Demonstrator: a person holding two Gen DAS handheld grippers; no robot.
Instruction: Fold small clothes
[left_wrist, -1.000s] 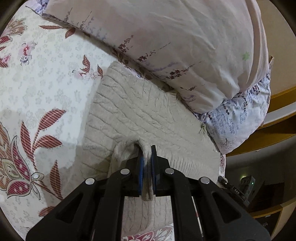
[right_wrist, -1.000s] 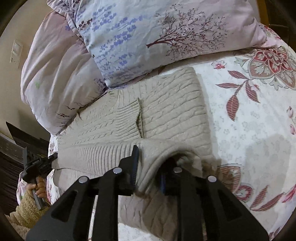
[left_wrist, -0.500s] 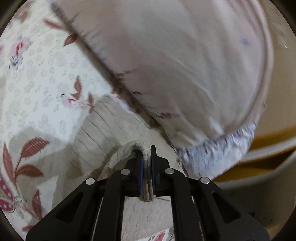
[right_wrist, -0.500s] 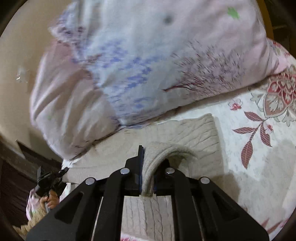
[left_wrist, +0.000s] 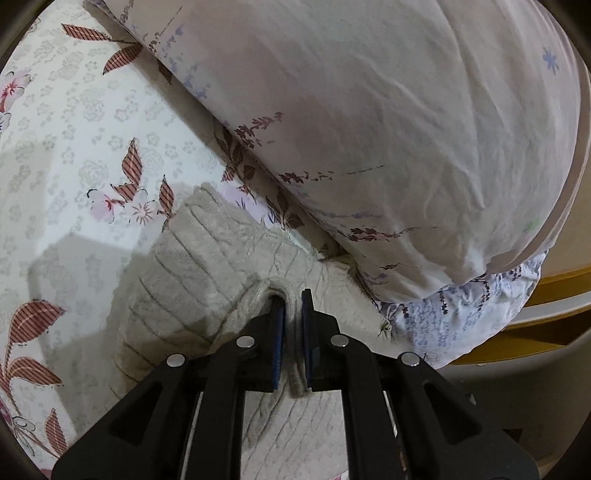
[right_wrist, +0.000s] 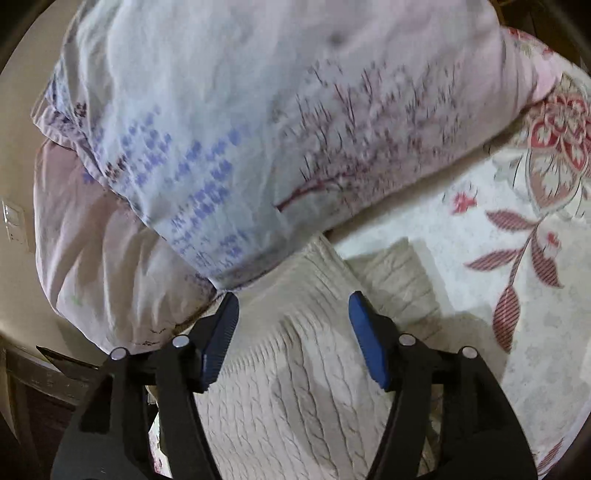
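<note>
Beige cable-knit sweater (left_wrist: 207, 280) on floral white bedsheet (left_wrist: 74, 155), far edge touching the pale lilac printed pillows (left_wrist: 388, 140). Left black gripper (left_wrist: 291, 314) clamped on 1 raised fold of knit, blue pads pressing both sides. Right black gripper (right_wrist: 291, 314) spread wide over the sweater (right_wrist: 295, 369), gripping nothing, beside 2 stacked pillows (right_wrist: 258, 129).

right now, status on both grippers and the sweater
Left gripper shut on beige sweater fold. Right gripper open above it. Pillow crowds the far edge.
</note>
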